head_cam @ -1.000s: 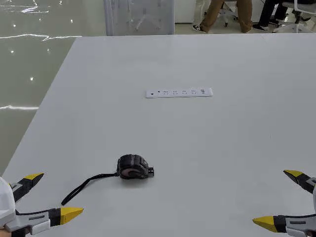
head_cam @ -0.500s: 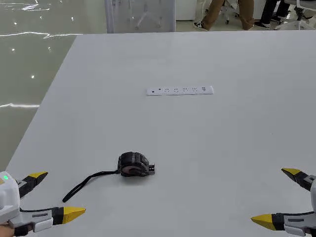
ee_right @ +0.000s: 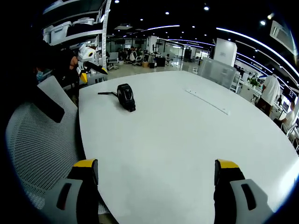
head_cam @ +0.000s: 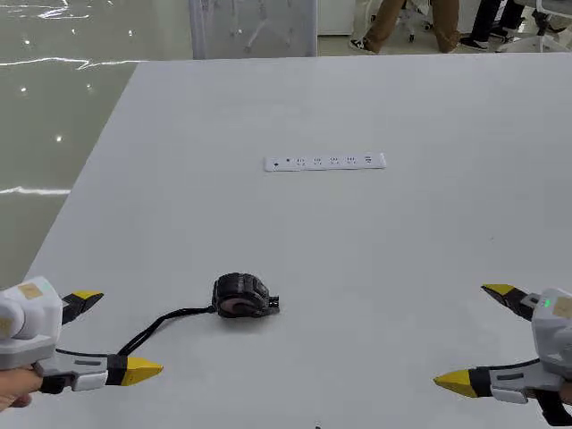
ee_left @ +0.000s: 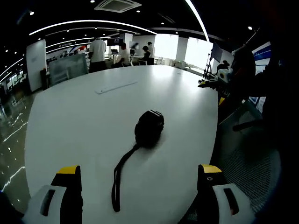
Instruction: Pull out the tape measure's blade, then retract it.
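White table (head_cam: pixel 357 250): tape measure (head_cam: pixel 239 297) apparently fully wound in; left claw (head_cam: pixel 121 332), right claw (head_cam: pixel 472 336) gape empty.

Left gripper (head_cam: pixel 121 331) body is cut off by the head view's left edge, and the hand (head_cam: pixel 12 390) on it is mostly out of frame at the bottom-left corner. Right gripper (head_cam: pixel 467 335) body is cut by the right and bottom edges. Tape measure (head_cam: pixel 239 298) blade tip is too small to make out. Power strip (head_cam: pixel 324 162) markings, toward the table's (head_cam: pixel 402 250) far edge, are unreadable. People (head_cam: pixel 407 22) beyond that edge are cut off at the legs.
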Tool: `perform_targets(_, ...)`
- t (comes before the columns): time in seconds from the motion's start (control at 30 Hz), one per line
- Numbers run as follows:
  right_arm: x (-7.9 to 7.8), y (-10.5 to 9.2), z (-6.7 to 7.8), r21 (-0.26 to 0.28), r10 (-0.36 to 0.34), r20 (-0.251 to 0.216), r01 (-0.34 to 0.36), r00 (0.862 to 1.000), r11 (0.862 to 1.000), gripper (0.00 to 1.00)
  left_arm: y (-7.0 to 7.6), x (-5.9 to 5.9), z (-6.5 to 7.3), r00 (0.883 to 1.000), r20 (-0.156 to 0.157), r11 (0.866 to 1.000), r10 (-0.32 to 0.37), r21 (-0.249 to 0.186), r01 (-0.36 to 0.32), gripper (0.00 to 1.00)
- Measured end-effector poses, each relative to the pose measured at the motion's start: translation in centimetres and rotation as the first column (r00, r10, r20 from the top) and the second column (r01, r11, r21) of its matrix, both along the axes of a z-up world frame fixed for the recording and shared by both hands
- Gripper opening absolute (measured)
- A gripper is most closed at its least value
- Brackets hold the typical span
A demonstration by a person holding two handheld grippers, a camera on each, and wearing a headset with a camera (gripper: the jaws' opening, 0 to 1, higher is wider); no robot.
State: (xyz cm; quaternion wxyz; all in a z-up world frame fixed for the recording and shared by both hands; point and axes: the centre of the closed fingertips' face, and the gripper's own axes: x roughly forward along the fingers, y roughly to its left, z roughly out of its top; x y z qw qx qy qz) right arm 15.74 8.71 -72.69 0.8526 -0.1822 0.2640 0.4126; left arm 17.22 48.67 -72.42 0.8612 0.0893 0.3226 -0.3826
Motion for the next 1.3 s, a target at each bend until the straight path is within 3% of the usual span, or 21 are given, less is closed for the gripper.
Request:
perform_targets(0.03,0.2,0.3,0.1,0.002,0.007,0.001,-0.007,1.0,1.0,1.0,-0.6,0.1,0.2,1.0,-0.009,1.0,-0.02,-0.018,0.019,1.0)
perform_targets(0.2,1.4,2.2,0.5,0.008,0.059,0.015,-0.059,0.998,0.998,1.0,-3.1,1.7,1.3,0.989,0.051,0.99,-0.141,0.005,0.141,1.0)
perform_targets(0.3,1.9,3.2,0.6,0.006,0.086,0.019,-0.086,0.996,0.996,1.0,-4.7,2.1,1.9,0.966,0.083,0.97,-0.243,0.024,0.242,0.96)
perform_targets(0.4,2.6,4.3,0.7,0.009,0.113,0.021,-0.113,0.993,0.994,1.0,-5.7,2.8,1.7,0.955,0.051,0.955,-0.292,0.067,0.289,0.89)
perform_targets(0.5,3.2,5.4,0.9,0.011,0.137,0.022,-0.137,0.99,0.991,1.0,-6.6,3.7,1.4,0.946,0.034,0.944,-0.321,0.092,0.317,0.97)
perform_targets(0.6,3.7,6.5,1.0,0.006,0.164,0.024,-0.164,0.986,0.986,1.0,-7.1,4.0,0.6,0.92,0.004,0.908,-0.393,0.159,0.387,0.98)
perform_targets(0.7,4.0,7.5,1.0,0.009,0.192,0.023,-0.193,0.981,0.981,1.0,-7.2,4.1,-0.6,0.9,-0.065,0.874,-0.432,0.217,0.435,1.0)
perform_targets(0.77,4.2,8.3,0.8,0.004,0.228,0.027,-0.228,0.973,0.974,1.0,-7.0,4.4,-1.4,0.881,-0.111,0.836,-0.459,0.282,0.471,1.0)
perform_targets(0.83,4.4,8.9,0.5,-0.006,0.254,0.019,-0.254,0.967,0.967,1.0,-7.1,4.2,-2.0,0.856,-0.172,0.801,-0.487,0.303,0.516,1.0)
perform_targets(1.03,5.3,10.4,-0.4,-0.004,0.281,-0.01,-0.281,0.96,0.96,1.0,-9.2,5.6,-2.1,0.832,-0.178,0.766,-0.525,0.327,0.553,0.94)
perform_targets(1.1,5.8,11.1,-0.9,0.008,0.278,-0.04,-0.278,0.96,0.96,1.0,-9.7,5.7,-2.5,0.815,-0.188,0.744,-0.548,0.334,0.578,0.94)
perform_targets(1.2,6.3,12.3,-1.5,-0.01,0.31,-0.042,-0.311,0.95,0.95,1.0,-10.0,6.1,-3.3,0.793,-0.211,0.71,-0.571,0.358,0.606,0.9)
perform_targets(1.27,6.6,13.2,-1.8,-0.007,0.331,-0.052,-0.332,0.942,0.943,0.98,-10.2,6.8,-4.0,0.766,-0.202,0.676,-0.611,0.37,0.637,0.82)
perform_targets(1.3,6.7,13.5,-2.0,-0.011,0.34,-0.054,-0.341,0.939,0.94,0.97,-10.3,6.8,-4.1,0.767,-0.204,0.676,-0.608,0.373,0.635,0.79)
